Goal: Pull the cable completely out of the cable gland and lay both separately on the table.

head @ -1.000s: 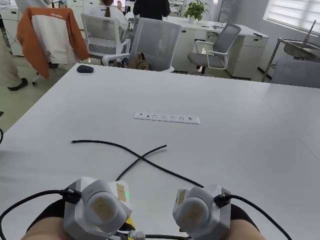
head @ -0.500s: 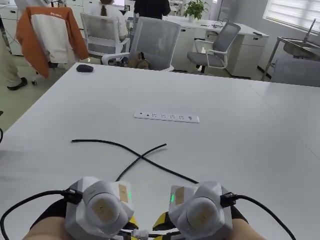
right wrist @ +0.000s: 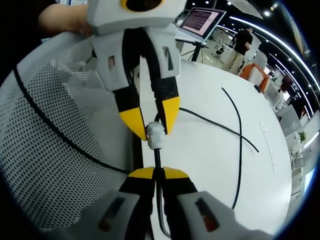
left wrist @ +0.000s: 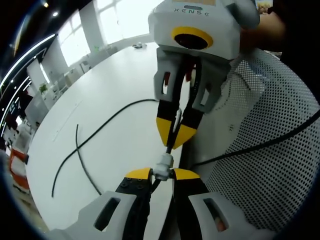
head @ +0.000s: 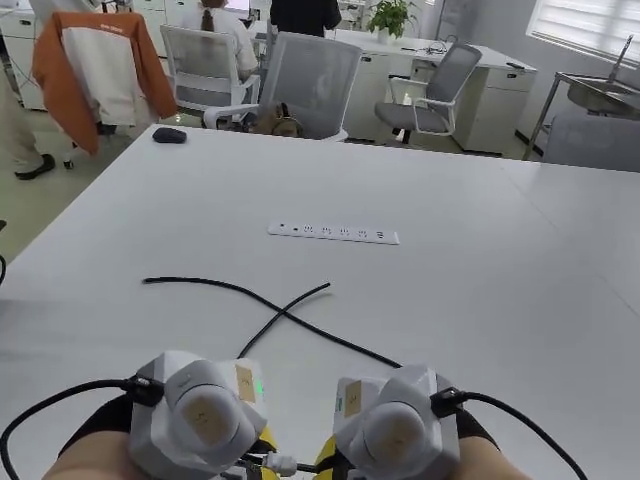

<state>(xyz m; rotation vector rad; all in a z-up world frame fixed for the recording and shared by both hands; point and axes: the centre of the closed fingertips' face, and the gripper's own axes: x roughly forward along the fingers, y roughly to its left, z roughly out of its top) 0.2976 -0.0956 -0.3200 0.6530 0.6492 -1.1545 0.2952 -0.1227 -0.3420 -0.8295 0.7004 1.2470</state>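
Across the upper left of the head view, an orange jacket (head: 95,60) hung by grey office chairs (head: 312,80). Below them spread the white table (head: 480,290), with a power strip (head: 333,235) at mid-frame and a black cable (head: 283,315) crossing itself lower down. At the bottom edge the two grippers faced each other, tips close together. The left gripper (left wrist: 162,174) was clenched on the white cable gland (left wrist: 163,167). The right gripper (right wrist: 157,173) pinched the cable just beside the gland, into which the cable ran.
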